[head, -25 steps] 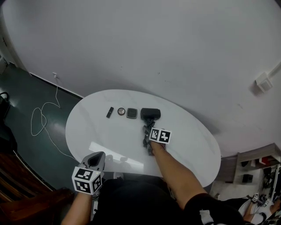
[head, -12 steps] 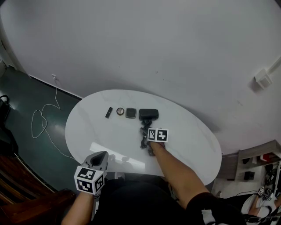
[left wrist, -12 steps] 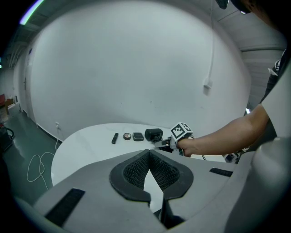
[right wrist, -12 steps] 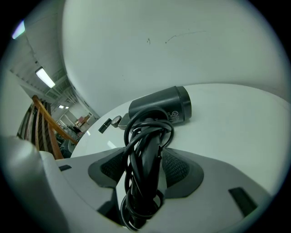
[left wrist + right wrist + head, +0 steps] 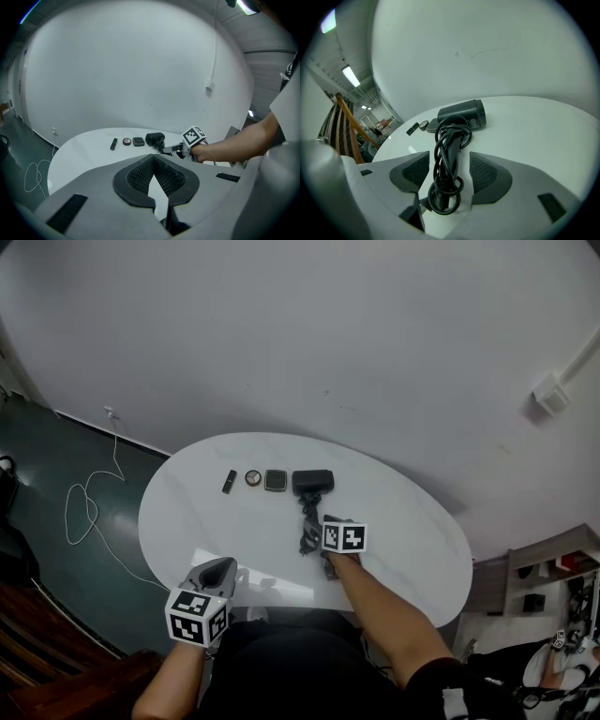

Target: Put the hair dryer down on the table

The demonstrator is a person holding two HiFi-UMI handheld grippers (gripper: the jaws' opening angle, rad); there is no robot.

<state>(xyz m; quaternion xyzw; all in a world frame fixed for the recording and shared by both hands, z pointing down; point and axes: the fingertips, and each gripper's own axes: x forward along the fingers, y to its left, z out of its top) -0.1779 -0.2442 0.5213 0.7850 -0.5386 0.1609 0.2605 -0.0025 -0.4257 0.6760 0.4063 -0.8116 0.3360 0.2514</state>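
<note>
Two fingers (image 5: pixel 487 174) of my right gripper (image 5: pixel 449 168) are opening around the hair dryer (image 5: pixel 461 115) on the table (image 5: pixel 534 136); my left gripper (image 5: pixel 153 164) is closed, empty.

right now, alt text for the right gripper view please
A black hair dryer, cord wound round its handle, lies on a white table, its handle between the right gripper's opening jaws, pads clear of it. Small items lie beyond it.

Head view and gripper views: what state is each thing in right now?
Hair dryer: lying on the table, cord wound round its handle.
Right gripper: jaws opening, handle between them, pads off it.
Left gripper: shut, empty.
</note>
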